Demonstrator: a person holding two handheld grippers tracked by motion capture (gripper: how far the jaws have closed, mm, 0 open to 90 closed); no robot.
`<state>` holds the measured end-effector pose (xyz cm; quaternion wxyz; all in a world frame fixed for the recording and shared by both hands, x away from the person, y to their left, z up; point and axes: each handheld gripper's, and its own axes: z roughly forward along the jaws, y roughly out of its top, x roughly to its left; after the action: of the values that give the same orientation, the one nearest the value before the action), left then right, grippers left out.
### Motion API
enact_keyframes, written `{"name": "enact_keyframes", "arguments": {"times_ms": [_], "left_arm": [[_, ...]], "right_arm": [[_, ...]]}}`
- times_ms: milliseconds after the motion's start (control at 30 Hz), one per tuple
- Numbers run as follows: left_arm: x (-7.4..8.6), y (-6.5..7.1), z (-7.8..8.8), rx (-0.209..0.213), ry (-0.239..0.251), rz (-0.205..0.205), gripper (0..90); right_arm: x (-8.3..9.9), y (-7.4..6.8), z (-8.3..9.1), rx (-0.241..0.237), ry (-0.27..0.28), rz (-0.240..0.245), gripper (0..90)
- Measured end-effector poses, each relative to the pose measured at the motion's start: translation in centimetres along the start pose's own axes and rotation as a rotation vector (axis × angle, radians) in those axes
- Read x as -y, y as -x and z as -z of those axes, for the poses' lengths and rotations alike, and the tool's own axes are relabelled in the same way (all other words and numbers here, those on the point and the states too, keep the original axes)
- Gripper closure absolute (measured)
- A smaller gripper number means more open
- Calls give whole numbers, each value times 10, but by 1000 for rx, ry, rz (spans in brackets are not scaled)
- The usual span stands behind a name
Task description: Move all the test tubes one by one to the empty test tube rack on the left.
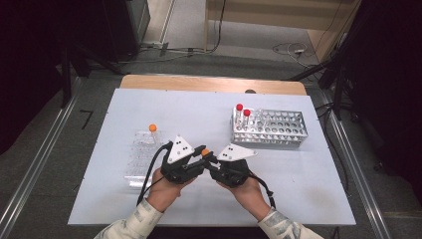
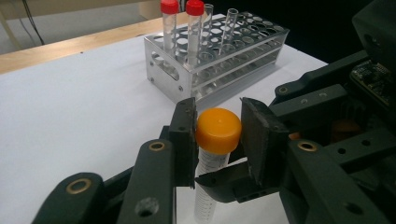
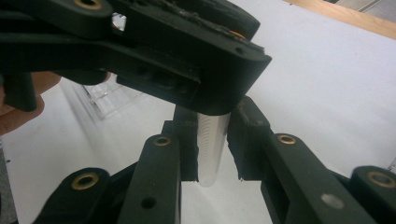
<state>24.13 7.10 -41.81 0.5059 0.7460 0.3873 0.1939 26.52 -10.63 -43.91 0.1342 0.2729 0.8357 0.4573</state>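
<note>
Tongs meet mid-table: my right gripper (image 3: 212, 140) clamps the tube (image 3: 211, 147) body; my left gripper (image 2: 217, 135) pinches its orange cap (image 2: 218, 129).

Metal rack (image 1: 271, 130) (2 red-capped tubes (image 1: 243, 110)) blocks far right; centre table (image 1: 199, 107) open.

Both hands hold their grippers close together, tips meeting. The left gripper (image 1: 201, 158) has its jaws nearly closed. The right gripper (image 3: 212, 140) is clamped.

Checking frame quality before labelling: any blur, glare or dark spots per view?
High view: soft and low-detail, corners black, table evenly lit. Left gripper view: orange-capped tube sharp, table washed white. Right gripper view: near fingers dark, left gripper overhead nearly featureless black, tube visible.
</note>
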Motion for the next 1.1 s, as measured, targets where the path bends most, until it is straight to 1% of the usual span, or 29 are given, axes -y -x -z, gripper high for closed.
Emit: {"name": "enact_keyframes", "arguments": {"times_ms": [167,233,267,300,333,367,467,600,700,867,933,1100], "left_arm": [[0,-1,0,-8,-1,5,695],[-1,-1,1,-11,3,7,696],[-1,-2,1,-12,5,8,697],[-2,-3,2,-13,9,10,697],[-2,-5,4,-15,16,17,697],[-3,-6,5,-17,19,20,697],[-6,-11,10,-23,37,36,697],[-9,-17,15,-38,60,46,697],[-10,-21,19,-45,69,51,697],[-12,-25,23,-56,74,61,697],[-13,-28,25,-65,74,62,697],[-15,-33,30,-83,84,78,698]], "right_arm": [[0,1,-1,-1,-3,-3,712],[1,1,-1,-2,1,-3,690],[0,2,0,-13,0,1,580],[0,2,0,-14,-1,4,520],[0,2,0,-14,-1,4,520],[0,2,0,-12,-4,3,489],[0,3,1,-15,0,9,445],[0,5,1,-22,-8,-1,347],[1,5,0,-22,-14,1,273],[2,7,1,-22,-23,-10,236],[2,10,3,-20,-23,-13,236],[4,15,7,-7,-17,-32,237]]}}
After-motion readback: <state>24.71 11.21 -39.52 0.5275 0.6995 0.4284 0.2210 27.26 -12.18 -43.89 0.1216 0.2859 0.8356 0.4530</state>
